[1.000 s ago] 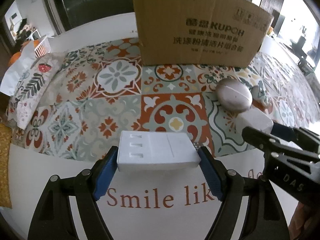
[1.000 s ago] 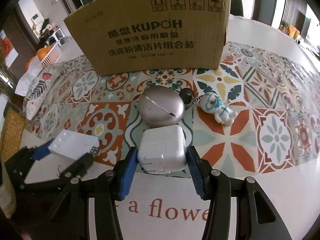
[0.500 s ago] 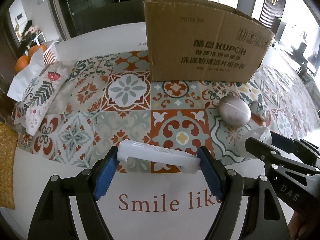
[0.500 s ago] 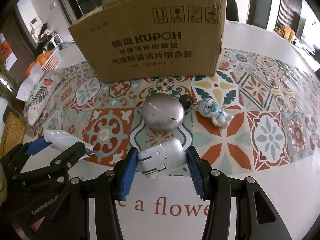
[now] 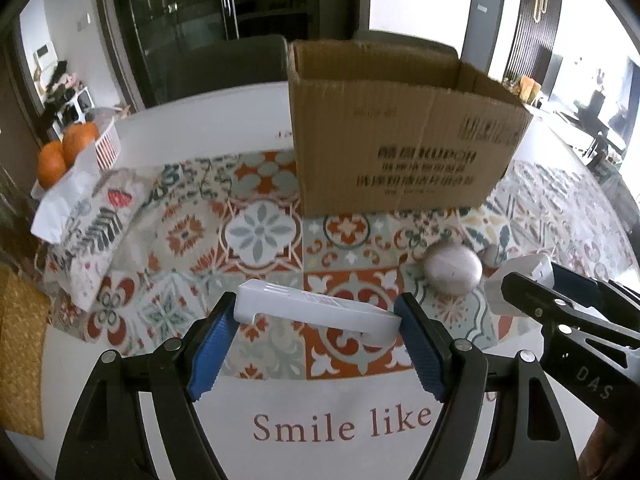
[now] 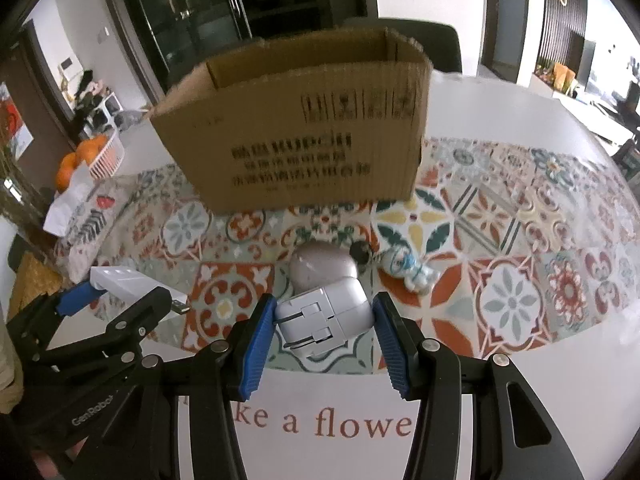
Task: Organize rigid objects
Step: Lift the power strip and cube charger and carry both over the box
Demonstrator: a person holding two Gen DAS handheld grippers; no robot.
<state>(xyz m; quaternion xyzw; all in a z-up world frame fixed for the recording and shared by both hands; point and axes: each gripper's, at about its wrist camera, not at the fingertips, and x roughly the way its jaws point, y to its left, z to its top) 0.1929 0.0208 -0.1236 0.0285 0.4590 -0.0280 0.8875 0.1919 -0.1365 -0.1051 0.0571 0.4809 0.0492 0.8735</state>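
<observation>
From the left wrist we see our left tongs [image 5: 318, 338] clamped on a flat white power strip [image 5: 316, 312], held clear above the patterned cloth [image 5: 260, 236] on the bench; the open cardboard box [image 5: 400, 140] stands at twelve o'clock; a silver oval case [image 5: 452, 272] lies at two o'clock, beside our right tongs [image 5: 520, 292]. From the right wrist, our right tongs [image 6: 324, 336] grip a white charger [image 6: 324, 320] off the cloth; the box [image 6: 300, 136] sits at twelve o'clock, a small figure keychain [image 6: 408, 270] at one o'clock.

Two wrist views angled down, sharing the cardboard box [image 5: 404, 136] ahead
</observation>
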